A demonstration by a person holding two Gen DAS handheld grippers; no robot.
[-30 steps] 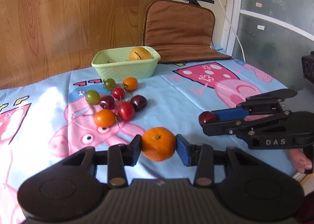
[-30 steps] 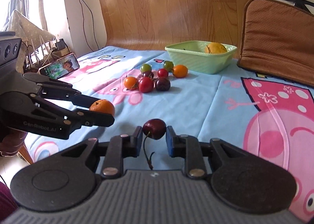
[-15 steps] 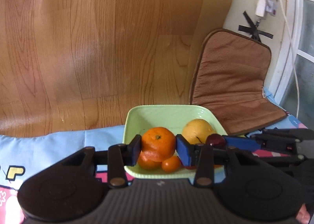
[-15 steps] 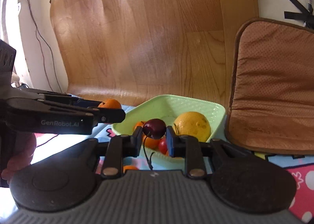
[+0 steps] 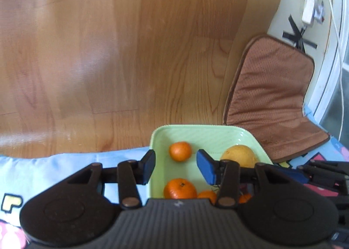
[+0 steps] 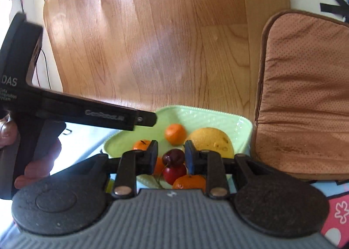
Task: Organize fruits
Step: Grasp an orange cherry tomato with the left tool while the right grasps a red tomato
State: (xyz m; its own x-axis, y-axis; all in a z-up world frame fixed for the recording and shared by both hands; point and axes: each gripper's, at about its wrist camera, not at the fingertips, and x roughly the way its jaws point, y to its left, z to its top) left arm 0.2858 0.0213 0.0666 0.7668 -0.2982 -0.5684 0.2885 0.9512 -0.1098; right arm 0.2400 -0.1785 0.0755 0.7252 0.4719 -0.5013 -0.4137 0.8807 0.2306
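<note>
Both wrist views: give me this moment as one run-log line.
left tool: open, over green basket | small orange: in basket | right tool: shut on cherry, above basket

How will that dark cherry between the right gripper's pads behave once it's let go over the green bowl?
The cherry is round and glossy, so it will probably roll downhill off the fruit beneath the right gripper. It looks small and light, so the drop into the green bowl should be gentle. Its thin stem may snag.
</note>
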